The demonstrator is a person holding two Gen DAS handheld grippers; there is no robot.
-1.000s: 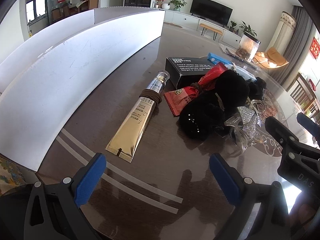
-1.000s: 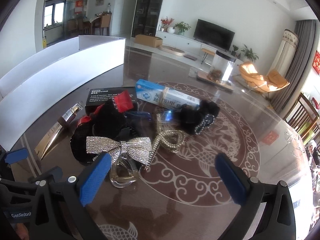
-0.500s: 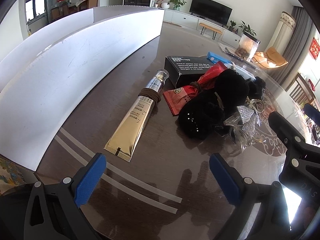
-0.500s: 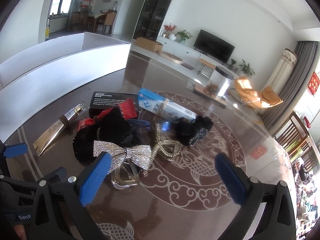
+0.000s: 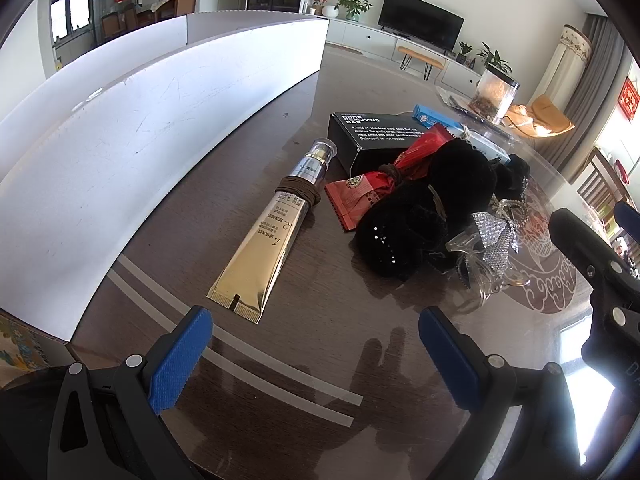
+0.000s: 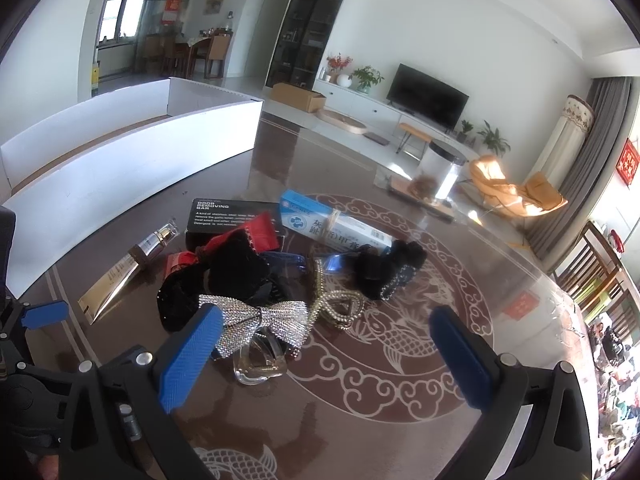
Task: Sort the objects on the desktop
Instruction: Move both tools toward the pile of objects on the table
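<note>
A pile lies on the dark table: a gold tube [image 5: 264, 240] with a brown band, a black box [image 5: 376, 136], a red packet [image 5: 372, 190], black fuzzy hair pieces [image 5: 424, 220], a silver rhinestone bow [image 6: 260, 320] on a clear clip, a gold rhinestone bow [image 6: 336, 304], a blue-and-white box [image 6: 332, 224] and a black scrunchie [image 6: 384, 272]. My left gripper [image 5: 316, 360] is open and empty, just short of the tube's crimped end. My right gripper [image 6: 324, 360] is open and empty, raised near the silver bow.
A long white tray [image 5: 120, 128] with low walls runs along the left side of the table; it also shows in the right wrist view [image 6: 120, 148]. A clear jar [image 6: 440, 172] stands at the table's far edge. Chairs stand at the right.
My right gripper has risen and tilted up, so the pile sits lower in its view. My left gripper has barely moved.
</note>
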